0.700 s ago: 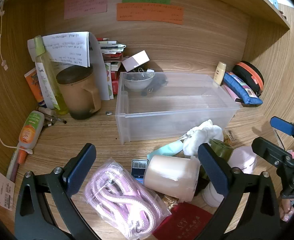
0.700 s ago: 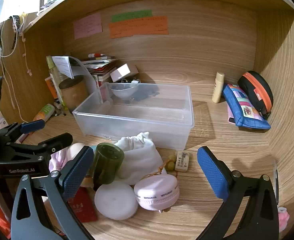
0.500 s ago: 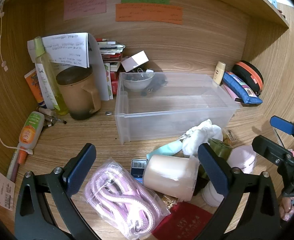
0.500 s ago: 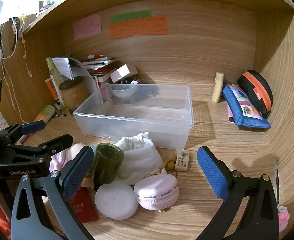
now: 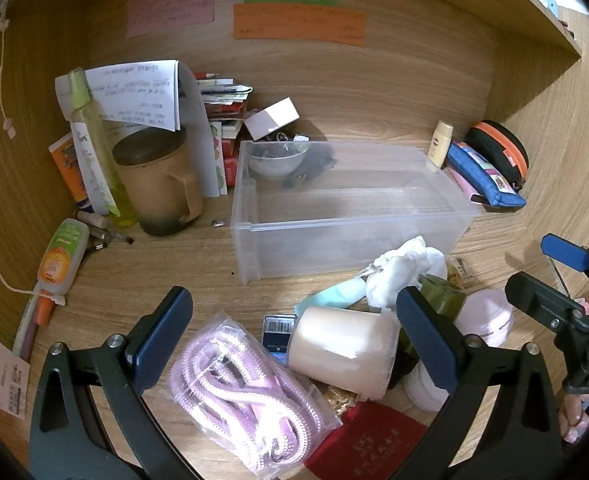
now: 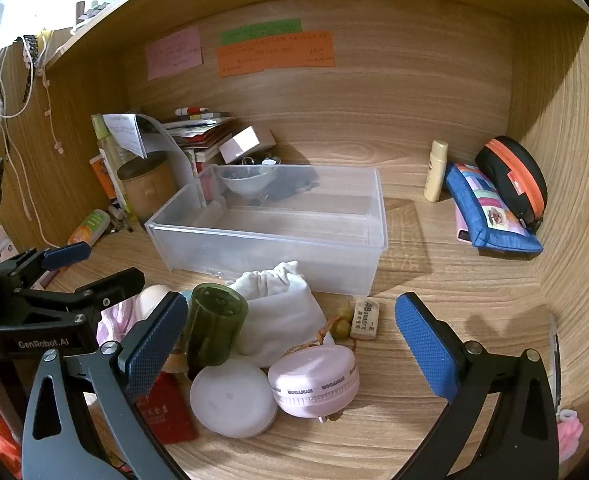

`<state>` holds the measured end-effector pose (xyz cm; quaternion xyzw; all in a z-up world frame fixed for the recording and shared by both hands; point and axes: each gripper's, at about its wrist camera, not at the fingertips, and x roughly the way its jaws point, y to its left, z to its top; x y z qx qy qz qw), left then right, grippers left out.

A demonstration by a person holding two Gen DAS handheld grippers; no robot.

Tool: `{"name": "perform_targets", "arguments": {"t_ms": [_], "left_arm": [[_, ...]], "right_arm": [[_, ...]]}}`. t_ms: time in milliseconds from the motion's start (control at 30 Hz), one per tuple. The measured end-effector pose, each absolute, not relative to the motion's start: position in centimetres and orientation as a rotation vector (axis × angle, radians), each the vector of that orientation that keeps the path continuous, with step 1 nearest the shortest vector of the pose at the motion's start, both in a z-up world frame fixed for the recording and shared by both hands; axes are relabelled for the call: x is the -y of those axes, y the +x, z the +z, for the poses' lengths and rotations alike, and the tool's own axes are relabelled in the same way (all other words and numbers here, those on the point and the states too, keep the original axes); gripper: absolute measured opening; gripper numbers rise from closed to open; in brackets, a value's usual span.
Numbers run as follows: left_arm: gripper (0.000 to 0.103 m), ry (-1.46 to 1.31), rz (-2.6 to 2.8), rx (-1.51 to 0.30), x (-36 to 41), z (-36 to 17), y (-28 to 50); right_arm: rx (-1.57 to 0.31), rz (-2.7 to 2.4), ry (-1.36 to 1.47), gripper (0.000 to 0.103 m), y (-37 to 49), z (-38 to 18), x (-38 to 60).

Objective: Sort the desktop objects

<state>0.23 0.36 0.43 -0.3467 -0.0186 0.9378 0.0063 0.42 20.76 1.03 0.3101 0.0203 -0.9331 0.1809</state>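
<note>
We hover both grippers, left gripper point(image 5: 294, 336) and right gripper point(image 6: 290, 338), jaws wide and empty, over the clutter, needing a first pick for the clear bin point(image 6: 368, 236).

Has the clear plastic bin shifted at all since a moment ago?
No. In the right wrist view the clear plastic bin sits in the same spot relative to the orange note on the back wall.

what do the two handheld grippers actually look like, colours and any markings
Both are the same build: black angular frames with triangular cut-outs and silver screw heads, ending in two flat fingers faced with blue cross-hatched pads. The left gripper shows white GenRobot.AI lettering on its side in the right wrist view; the right gripper shows partial white letters. No cables visible.
</note>
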Motion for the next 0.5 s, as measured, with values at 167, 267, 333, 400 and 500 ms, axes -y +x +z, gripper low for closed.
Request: {"name": "perform_targets", "arguments": {"t_ms": [167, 267, 333, 400, 500], "left_arm": [[0.103, -1.033, 2.914, 0.099, 0.7, 1.1, 0.7], [0.103, -1.014, 2.918, 0.121, 1.6, 1.5, 0.8], [0.103, -1.013, 2.915, 0.106, 2.1, 1.6, 0.8], [0.103, -1.021, 2.927, 0.068, 2.7, 1.8, 0.7], [0.103, -1.035, 2.949, -0.017, 3.6, 1.8, 0.6]], "right_arm": [[-0.079, -2.648, 0.873, 0.103, 0.6, 0.9, -20.8], [-0.107, -2.658, 0.879, 0.103, 0.7, 0.8, -20.8], [-0.132, -2.668, 0.873, 0.103, 0.9, 0.8, -20.9], [-0.152, -2.685, 0.861, 0.103, 1.0, 0.9, -21.2], [-0.18, -2.712, 0.839, 0.103, 1.2, 1.4, -21.9]]}}
